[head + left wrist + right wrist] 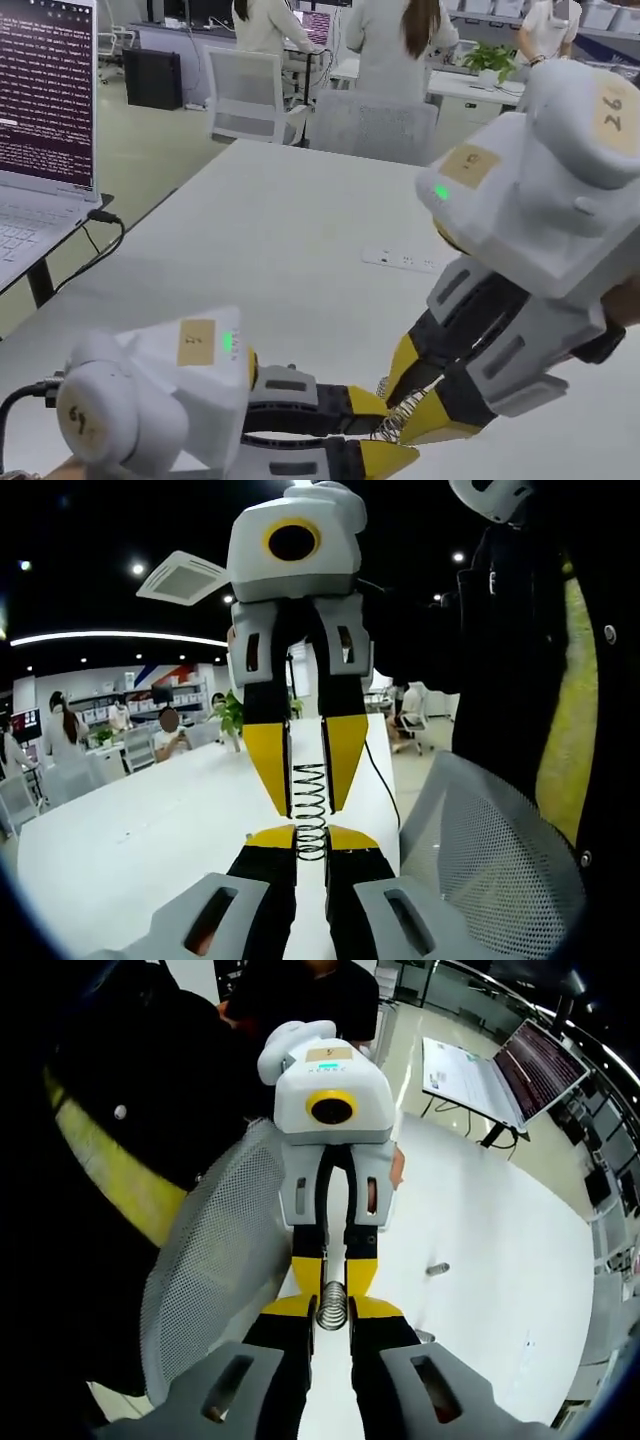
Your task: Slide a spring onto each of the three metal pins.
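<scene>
looks early imo: spring (400, 412) hangs over the near part of the white table (300, 250), left gripper (311, 840) & right gripper (332, 1312) each clamped on one end, so all 3 pins prob left to do

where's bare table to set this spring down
Bare: the white tabletop between the open silver laptop and the white power strip. Crowded: the near edge, where the left gripper and right gripper both pinch the metal coil spring.
</scene>
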`<action>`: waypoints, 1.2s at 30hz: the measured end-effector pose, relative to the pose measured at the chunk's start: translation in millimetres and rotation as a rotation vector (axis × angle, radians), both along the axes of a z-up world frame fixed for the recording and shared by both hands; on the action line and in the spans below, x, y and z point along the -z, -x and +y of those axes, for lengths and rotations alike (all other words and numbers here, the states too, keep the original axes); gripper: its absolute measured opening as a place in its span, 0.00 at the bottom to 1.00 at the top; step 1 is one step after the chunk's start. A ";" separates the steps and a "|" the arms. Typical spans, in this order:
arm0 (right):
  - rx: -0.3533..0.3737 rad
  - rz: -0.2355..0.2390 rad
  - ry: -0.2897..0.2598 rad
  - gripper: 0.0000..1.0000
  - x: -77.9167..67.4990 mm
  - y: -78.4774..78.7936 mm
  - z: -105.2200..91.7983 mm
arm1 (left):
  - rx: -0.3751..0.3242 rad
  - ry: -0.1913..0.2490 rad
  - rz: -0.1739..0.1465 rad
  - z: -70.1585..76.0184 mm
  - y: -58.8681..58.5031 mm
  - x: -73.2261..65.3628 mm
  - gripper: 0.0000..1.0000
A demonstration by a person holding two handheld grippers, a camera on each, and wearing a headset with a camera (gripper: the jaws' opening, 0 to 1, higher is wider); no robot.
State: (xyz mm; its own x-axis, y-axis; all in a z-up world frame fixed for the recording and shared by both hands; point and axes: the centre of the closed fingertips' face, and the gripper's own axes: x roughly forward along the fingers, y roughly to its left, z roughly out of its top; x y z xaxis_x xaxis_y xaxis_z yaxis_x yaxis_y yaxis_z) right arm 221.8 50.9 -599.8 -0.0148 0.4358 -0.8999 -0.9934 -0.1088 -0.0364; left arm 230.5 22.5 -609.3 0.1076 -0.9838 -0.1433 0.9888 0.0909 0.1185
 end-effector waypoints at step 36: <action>0.037 -0.005 0.103 0.08 10.3 -12.0 -13.1 | -0.024 -0.001 0.023 -7.6 -10.3 3.4 0.06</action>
State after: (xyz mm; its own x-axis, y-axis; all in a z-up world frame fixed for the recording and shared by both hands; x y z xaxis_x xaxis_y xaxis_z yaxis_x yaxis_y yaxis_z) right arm 233.8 37.7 -610.0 0.0038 0.3412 -0.9400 -0.9967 -0.0755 -0.0315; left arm 240.8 15.0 -612.8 0.1278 -0.9809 -0.1466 0.9888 0.1145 0.0960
